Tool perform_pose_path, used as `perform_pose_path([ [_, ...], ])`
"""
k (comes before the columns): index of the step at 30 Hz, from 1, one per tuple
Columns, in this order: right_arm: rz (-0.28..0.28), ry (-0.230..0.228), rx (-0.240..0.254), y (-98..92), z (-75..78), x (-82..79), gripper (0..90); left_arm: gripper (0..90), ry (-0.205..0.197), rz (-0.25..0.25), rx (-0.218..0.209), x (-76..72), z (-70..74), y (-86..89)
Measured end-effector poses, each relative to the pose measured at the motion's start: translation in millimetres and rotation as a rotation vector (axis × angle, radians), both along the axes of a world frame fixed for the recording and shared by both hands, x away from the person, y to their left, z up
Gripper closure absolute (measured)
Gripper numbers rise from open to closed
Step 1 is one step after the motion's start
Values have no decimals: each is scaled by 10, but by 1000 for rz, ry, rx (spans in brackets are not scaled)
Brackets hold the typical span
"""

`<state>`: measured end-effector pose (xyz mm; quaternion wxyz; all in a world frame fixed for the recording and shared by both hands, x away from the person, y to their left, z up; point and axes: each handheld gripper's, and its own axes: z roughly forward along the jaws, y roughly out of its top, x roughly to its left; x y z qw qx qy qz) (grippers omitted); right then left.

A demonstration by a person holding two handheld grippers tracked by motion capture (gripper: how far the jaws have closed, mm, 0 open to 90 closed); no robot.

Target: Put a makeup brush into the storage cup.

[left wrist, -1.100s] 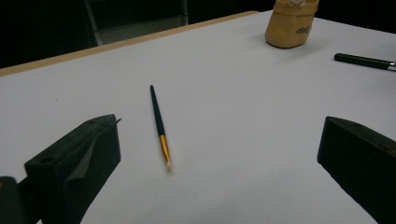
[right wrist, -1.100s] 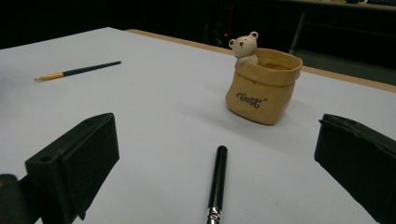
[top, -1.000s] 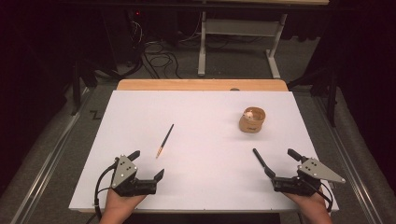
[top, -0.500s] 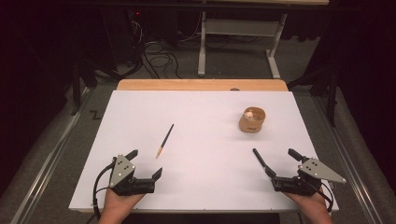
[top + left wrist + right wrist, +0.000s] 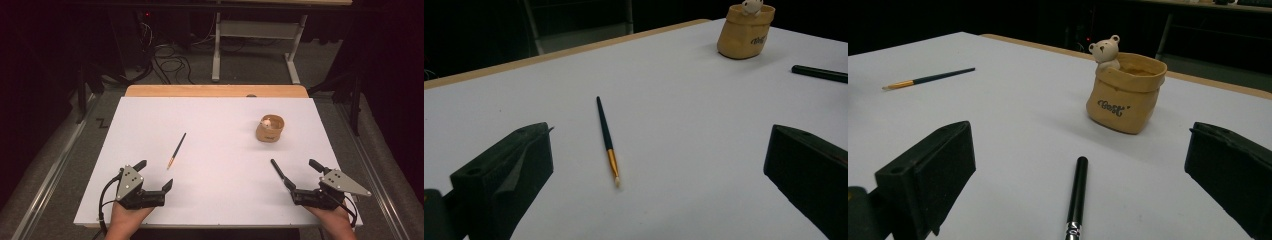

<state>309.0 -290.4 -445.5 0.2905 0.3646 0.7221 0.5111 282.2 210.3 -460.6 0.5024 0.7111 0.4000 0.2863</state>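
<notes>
While both grippers [image 5: 153, 174] [image 5: 295, 168] gape empty, bear-topped pot [image 5: 270, 128], contents unclear, paintbrush [image 5: 177, 150] apart.

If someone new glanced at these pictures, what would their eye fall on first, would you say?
Probably the tan sack-shaped pot with a little bear peeking out, standing right of centre on the white table. Then the thin paintbrush lying left of centre, ahead of the open left gripper.

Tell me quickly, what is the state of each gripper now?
Left gripper: open, holding nothing.
Right gripper: open, holding nothing.
</notes>
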Motion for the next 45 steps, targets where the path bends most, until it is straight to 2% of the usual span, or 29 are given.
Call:
perform_pose_path([
  [22,-19,2,10,-39,-32,42,4,2,21,27,-27,59,-37,95],
  [28,-23,9,12,-51,-38,53,4,6,29,64,-50,94,-50,226],
  [33,-25,15,23,-59,-54,64,9,13,34,123,-74,124,-61,396],
  [38,-22,16,23,-61,-61,73,10,14,36,161,-95,129,-67,502],
  [41,-25,11,32,-64,-59,72,15,14,34,176,-105,128,-71,547],
  [45,-27,5,39,-71,-57,73,16,23,35,187,-96,130,-72,551],
])
